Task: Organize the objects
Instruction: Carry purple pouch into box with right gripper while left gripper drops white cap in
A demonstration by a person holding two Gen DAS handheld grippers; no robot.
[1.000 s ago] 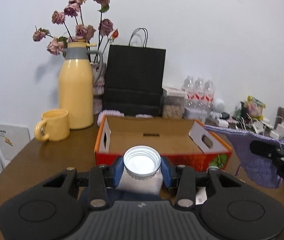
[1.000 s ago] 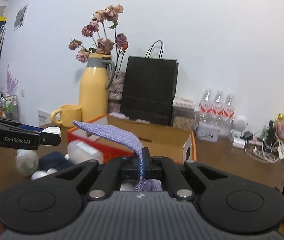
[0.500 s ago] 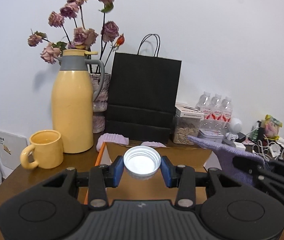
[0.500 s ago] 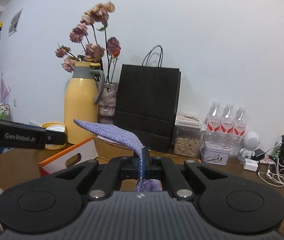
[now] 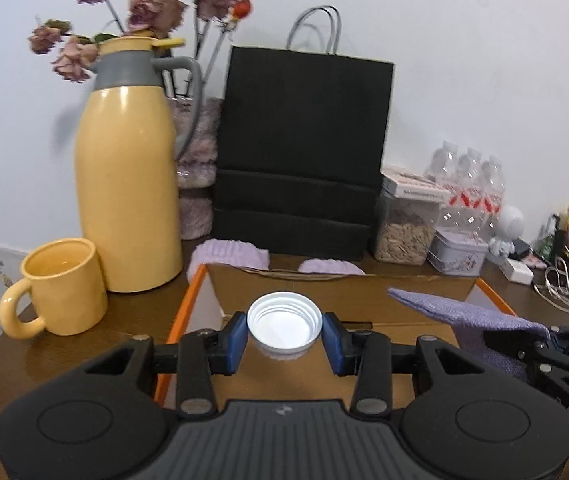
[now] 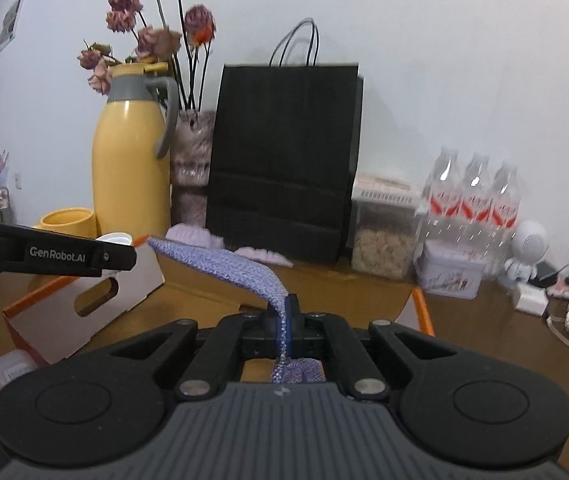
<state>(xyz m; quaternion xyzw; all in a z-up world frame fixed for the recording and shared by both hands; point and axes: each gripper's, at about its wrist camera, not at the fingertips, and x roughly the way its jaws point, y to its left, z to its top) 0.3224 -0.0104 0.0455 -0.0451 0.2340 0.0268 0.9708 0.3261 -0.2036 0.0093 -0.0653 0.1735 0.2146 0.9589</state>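
Over the open cardboard box (image 5: 324, 284), in front of the black paper bag (image 5: 304, 148), the left gripper (image 5: 283, 327) pinches a white bottle cap (image 5: 283, 325) while the right gripper (image 6: 284, 320) clamps a purple knitted cloth (image 6: 224, 262).

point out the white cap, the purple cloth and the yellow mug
white cap (image 5: 283, 325), left wrist view, on its inner face
purple cloth (image 6: 236, 266), right wrist view, on the middle of the raised strip
yellow mug (image 5: 66, 284), left wrist view, on its side wall
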